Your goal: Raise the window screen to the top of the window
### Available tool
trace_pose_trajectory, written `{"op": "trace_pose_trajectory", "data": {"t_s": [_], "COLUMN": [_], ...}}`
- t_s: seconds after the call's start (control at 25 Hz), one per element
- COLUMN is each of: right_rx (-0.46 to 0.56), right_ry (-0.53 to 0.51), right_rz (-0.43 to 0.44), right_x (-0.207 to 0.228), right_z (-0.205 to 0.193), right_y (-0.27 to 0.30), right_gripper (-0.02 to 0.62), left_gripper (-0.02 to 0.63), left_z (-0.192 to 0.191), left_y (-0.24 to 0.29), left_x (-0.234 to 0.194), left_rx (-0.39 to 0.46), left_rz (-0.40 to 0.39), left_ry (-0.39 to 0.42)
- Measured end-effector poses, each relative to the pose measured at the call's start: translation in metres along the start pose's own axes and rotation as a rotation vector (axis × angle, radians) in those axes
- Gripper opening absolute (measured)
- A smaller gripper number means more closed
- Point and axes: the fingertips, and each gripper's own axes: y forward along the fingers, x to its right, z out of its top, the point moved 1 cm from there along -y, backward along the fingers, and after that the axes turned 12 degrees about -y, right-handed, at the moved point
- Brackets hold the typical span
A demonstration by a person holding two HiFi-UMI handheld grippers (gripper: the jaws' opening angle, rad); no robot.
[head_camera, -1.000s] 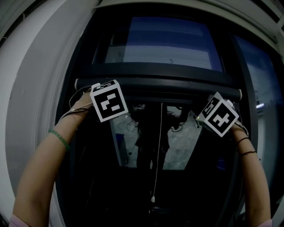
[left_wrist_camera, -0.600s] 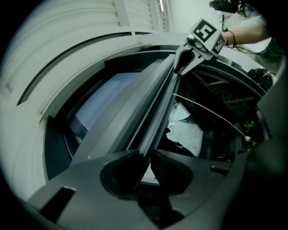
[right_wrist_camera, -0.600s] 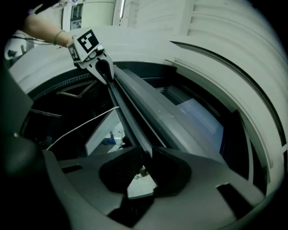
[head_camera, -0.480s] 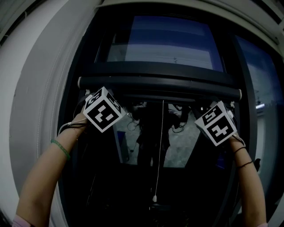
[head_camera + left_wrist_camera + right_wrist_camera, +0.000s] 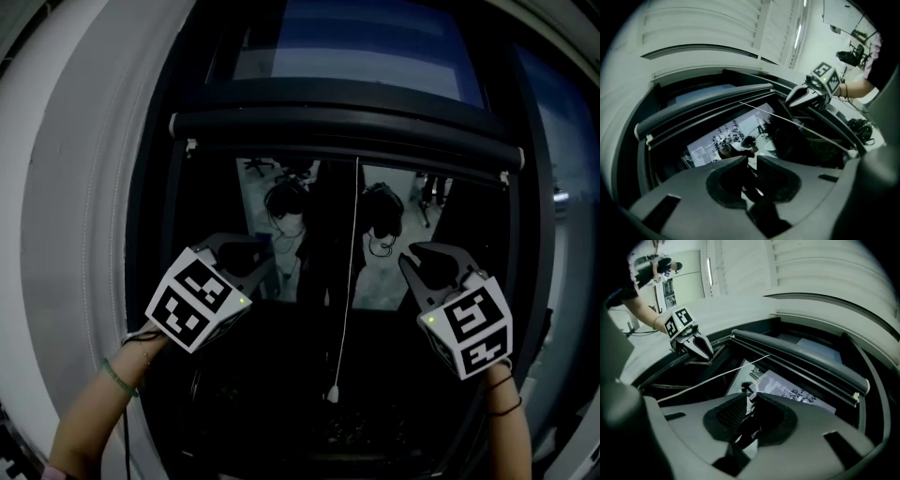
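Screen rail [image 5: 347, 141], a dark, stiff bar, spans the window frame [image 5: 161, 234] from left edge to right edge, close under the top edge. It looks light and spring-loaded, so I judge it slides easily but may skew if pushed on one end only. The best holds are the rail's two ends, or the thin, limp pull cord [image 5: 349, 262] hanging at its middle. The left claw [image 5: 253, 251] and the right claw [image 5: 431, 255] hover well below the rail, each narrowly parted, holding and touching nothing.
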Motion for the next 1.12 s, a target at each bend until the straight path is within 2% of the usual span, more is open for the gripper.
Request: {"op": "trace_pose_trajectory", "data": {"t_s": [0.2,0.48,0.6,0.72,0.92,1.12], "right_rx": [0.001,-0.055,-0.064,-0.087,-0.182,-0.234], "right_ry": [0.036,0.258,0.335,0.364,0.432,0.501], "right_rz": [0.095,0.189,0.184,0.192,0.225,0.231], "right_x": [-0.097,-0.213,-0.242,-0.272,-0.322,-0.347], "right_z": [-0.016,-0.040,-0.043,-0.041,-0.050,-0.055], "right_y": [-0.034,-0.080,-0.094,-0.107,-0.152,-0.206], "right_gripper": [0.063,0.063,0.063,0.063,0.063,0.063], "left_gripper": [0.064,0.064,0.064,0.064,0.064,0.064], "left_z": [-0.065,-0.116,-0.131,-0.149,-0.180,-0.201], "left_y": [-0.034,-0.086,-0.094,-0.104,-0.128,-0.155], "left_x": [0.083,0.171,0.194,0.209,0.255,0.308], "left_rx": [0.030,0.058,0.076,0.070,0.023,-0.033], "left_rz": [-0.136,-0.240,-0.260,-0.277,-0.316,-0.341], "left_ry": [-0.127,-0.380,-0.432,-0.491,-0.599,-0.733]}}
